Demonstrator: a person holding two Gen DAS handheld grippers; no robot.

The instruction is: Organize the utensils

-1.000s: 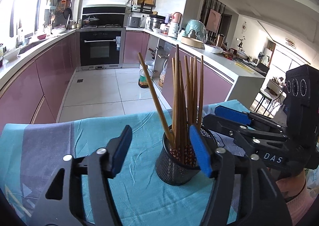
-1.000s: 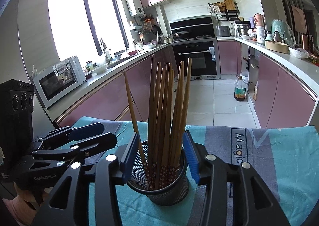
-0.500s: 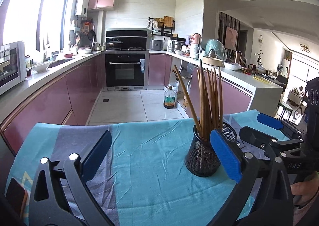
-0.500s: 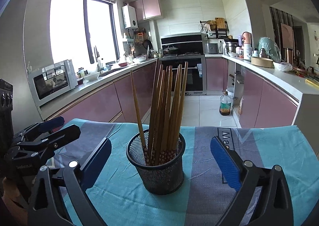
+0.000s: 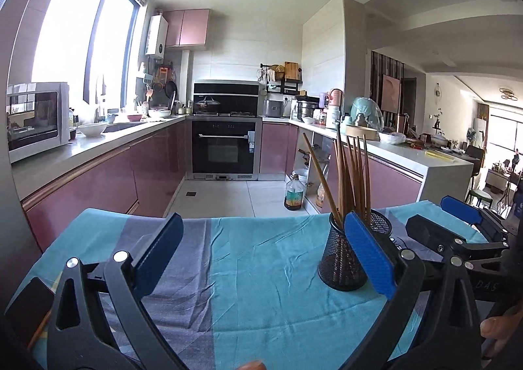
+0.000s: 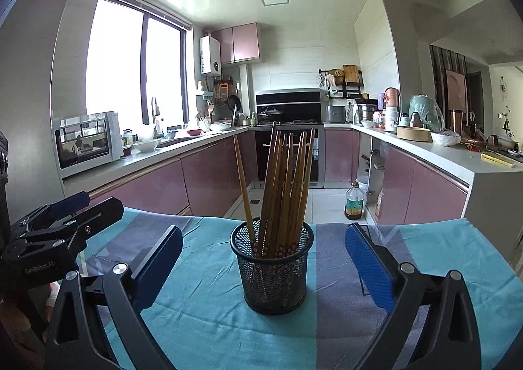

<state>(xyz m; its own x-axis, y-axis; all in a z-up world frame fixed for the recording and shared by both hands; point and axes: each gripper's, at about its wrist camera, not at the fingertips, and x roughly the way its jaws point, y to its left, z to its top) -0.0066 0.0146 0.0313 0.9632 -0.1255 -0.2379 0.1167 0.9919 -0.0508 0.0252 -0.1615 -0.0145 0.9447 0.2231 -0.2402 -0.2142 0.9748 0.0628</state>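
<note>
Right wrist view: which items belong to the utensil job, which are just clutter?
Job:
- chopsticks, standing in the holder
- mesh holder, on the tablecloth

Clutter:
- microwave
- oil bottle on floor
- white bowl on counter

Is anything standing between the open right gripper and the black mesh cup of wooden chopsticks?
Nothing visible. The right gripper is open, and only bare teal tablecloth lies between it and the black mesh cup of wooden chopsticks.

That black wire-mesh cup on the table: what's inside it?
The black wire-mesh cup holds a bundle of brown wooden chopsticks, standing upright, one leaning off to the left. Their patterned lower ends show through the mesh; the cup's bottom is hidden by them.
</note>
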